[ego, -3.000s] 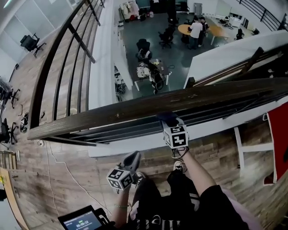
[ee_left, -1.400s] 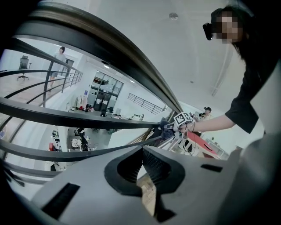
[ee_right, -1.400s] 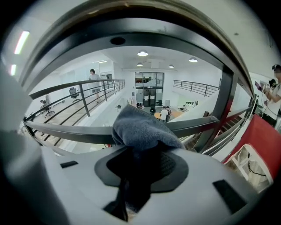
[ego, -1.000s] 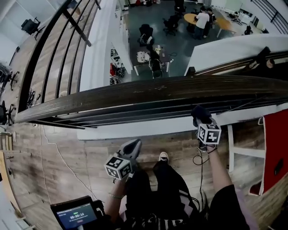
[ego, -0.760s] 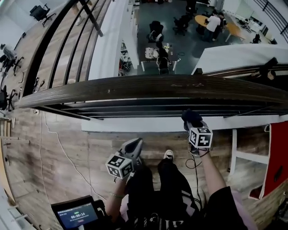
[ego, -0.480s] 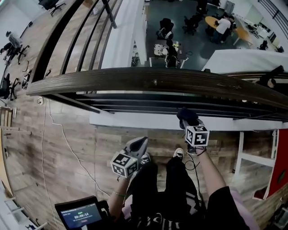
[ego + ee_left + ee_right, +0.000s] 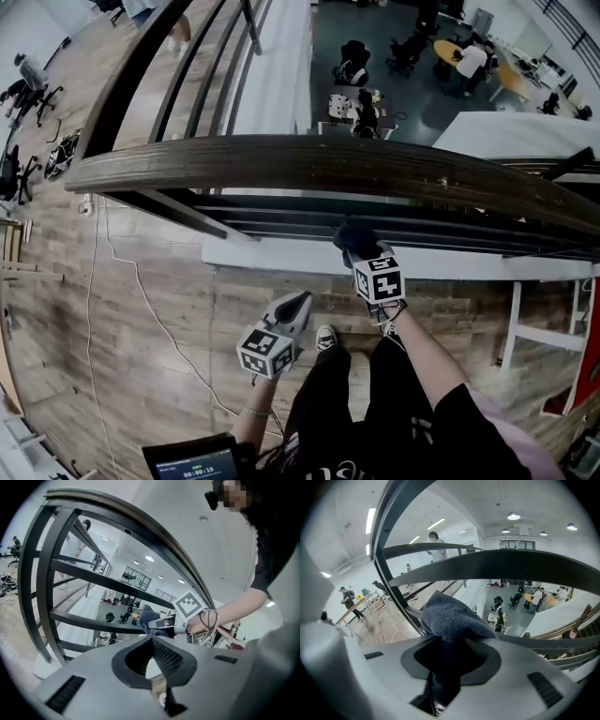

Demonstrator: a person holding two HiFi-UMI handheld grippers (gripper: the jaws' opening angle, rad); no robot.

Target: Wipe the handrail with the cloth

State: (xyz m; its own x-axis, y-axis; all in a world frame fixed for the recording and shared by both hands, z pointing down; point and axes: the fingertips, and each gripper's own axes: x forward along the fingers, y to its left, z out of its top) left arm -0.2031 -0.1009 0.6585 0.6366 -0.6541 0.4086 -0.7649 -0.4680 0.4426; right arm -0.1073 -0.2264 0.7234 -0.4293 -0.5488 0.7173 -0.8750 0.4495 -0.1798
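Observation:
A dark wooden handrail [image 7: 309, 161] runs across the head view above black metal bars [image 7: 309, 217]. My right gripper [image 7: 356, 244] is shut on a dark blue cloth [image 7: 354, 234], held just below the rail on my side, against the bars. In the right gripper view the cloth [image 7: 450, 618] bulges out of the jaws, with the handrail [image 7: 497, 570] curving above it. My left gripper [image 7: 289, 309] hangs lower and to the left, away from the rail, shut with nothing in it [image 7: 152, 641]. The left gripper view shows the right gripper's marker cube [image 7: 190, 606] and the cloth [image 7: 149, 620].
Past the railing is a drop to a lower floor with desks, chairs and people [image 7: 464, 61]. A second railing [image 7: 155, 70] runs off at the left. A cable [image 7: 141, 291] trails over the wooden floor. A tablet [image 7: 192, 461] sits low in front of me.
My right gripper with the cloth has slid left along the railing, from right of centre toward the middle. My view has also shifted left. The left gripper has stayed low.

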